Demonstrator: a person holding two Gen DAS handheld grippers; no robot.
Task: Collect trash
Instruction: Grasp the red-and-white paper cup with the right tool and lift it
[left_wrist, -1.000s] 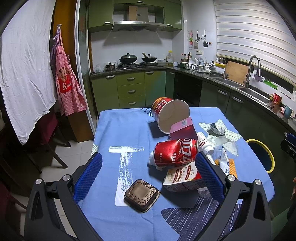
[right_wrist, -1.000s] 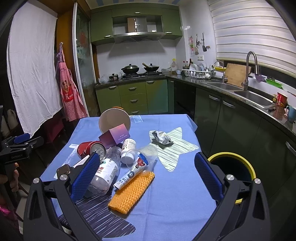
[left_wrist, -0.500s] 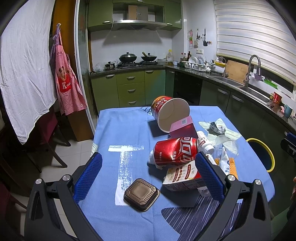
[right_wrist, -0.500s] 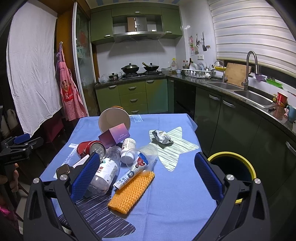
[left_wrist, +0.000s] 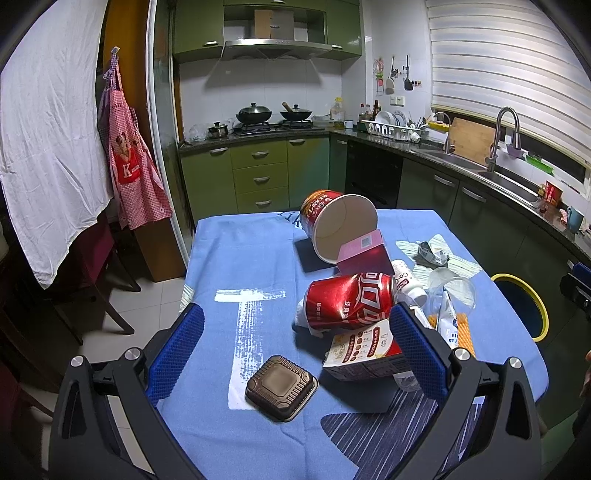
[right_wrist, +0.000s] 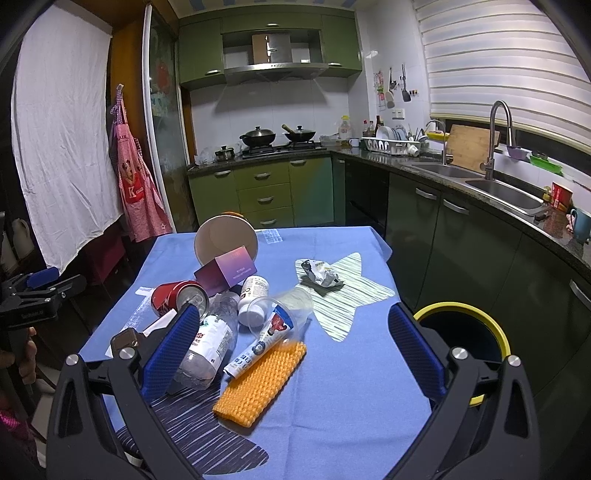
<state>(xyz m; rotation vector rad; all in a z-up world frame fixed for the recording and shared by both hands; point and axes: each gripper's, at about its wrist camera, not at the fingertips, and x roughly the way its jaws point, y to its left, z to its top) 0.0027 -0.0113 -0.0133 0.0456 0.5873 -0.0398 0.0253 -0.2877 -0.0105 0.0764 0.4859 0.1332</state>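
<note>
Beside the yellow-rimmed bin (right_wrist: 463, 332), trash is heaped on the blue table (right_wrist: 351, 369), both grippers (left_wrist: 293, 334) (right_wrist: 288, 339) spread and empty; better to pinch 1 loose piece, the orange sponge (right_wrist: 260, 382), squarely.

Even indoor light falls from above; short shadows lie under the trash on the desk (left_wrist: 229, 258). Fisheye bends and darkens the edges.

A: Where are you working?
B: You're in a home kitchen: green cabinets (right_wrist: 262, 192), woks on a gas hob (right_wrist: 277, 138), range hood (right_wrist: 275, 68), sink with tap (right_wrist: 495, 184), dish rack (right_wrist: 388, 144), apron (right_wrist: 135, 184) hanging, blue-clothed bench (right_wrist: 351, 369).
</note>
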